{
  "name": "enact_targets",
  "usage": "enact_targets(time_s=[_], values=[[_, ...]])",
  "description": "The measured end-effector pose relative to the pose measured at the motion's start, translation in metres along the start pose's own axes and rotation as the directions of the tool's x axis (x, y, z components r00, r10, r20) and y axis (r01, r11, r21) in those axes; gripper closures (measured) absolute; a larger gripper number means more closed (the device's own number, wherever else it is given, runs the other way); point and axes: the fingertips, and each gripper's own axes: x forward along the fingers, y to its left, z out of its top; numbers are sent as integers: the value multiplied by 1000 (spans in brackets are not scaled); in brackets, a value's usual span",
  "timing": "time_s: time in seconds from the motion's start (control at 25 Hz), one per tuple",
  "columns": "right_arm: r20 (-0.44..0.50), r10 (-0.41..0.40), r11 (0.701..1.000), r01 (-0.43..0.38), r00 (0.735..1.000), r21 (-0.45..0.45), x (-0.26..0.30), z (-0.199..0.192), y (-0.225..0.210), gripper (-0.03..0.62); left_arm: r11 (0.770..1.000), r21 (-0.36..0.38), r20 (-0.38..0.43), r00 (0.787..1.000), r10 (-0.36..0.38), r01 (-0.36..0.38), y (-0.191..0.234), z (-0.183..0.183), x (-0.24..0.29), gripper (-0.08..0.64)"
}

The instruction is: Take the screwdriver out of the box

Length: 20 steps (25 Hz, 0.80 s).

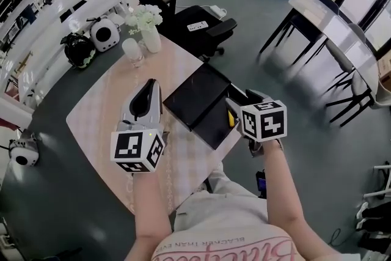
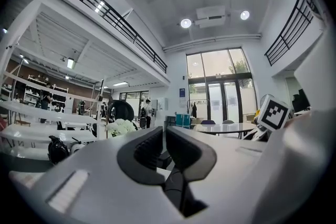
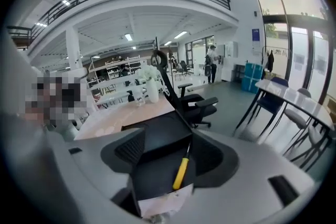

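Observation:
A black box (image 1: 197, 96) lies open on the pink checked table (image 1: 101, 113). A yellow-handled screwdriver (image 3: 180, 172) rests in its tray, near the box's right side; the head view shows the screwdriver (image 1: 231, 120) just by my right gripper (image 1: 237, 108). In the right gripper view my right gripper (image 3: 168, 138) is open, its jaws standing either side of the tray's near end, apart from the tool. My left gripper (image 1: 150, 87) hovers left of the box. In its own view the left gripper (image 2: 164, 135) has its jaws together, holding nothing, and points out over the table into the room.
A vase of white flowers (image 1: 146, 24) and a glass (image 1: 132, 49) stand at the table's far end. A black office chair (image 1: 192, 21) sits just beyond the table. The box overhangs near the table's right edge. Another table and chairs (image 1: 342, 52) are to the right.

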Motion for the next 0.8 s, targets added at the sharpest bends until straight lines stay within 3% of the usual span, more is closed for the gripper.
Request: enact_targets(time_s=[0.2,0.36,0.48,0.6,0.8], values=[[-142,34,995,-21,989,97,40,-35,-14,307,1000,-3,-19,1000,13,-13,3,-10,14,549],[-272,72,979,-16,959,201,70,-63,-25,341,999,-14,-38,999,28,-28,8,-22,25,549],[-367,87,972,2,926,235,87,-82,-31,350,999,-25,-49,998,34,-36,12,-30,32,549],[-472,103,964,28,876,263,101,-106,-35,351,999,-34,-60,998,35,-37,14,-38,37,549],[-581,69,959,106,811,262,119,-130,-47,380,999,-34,-73,997,34,-37,17,-47,42,549]])
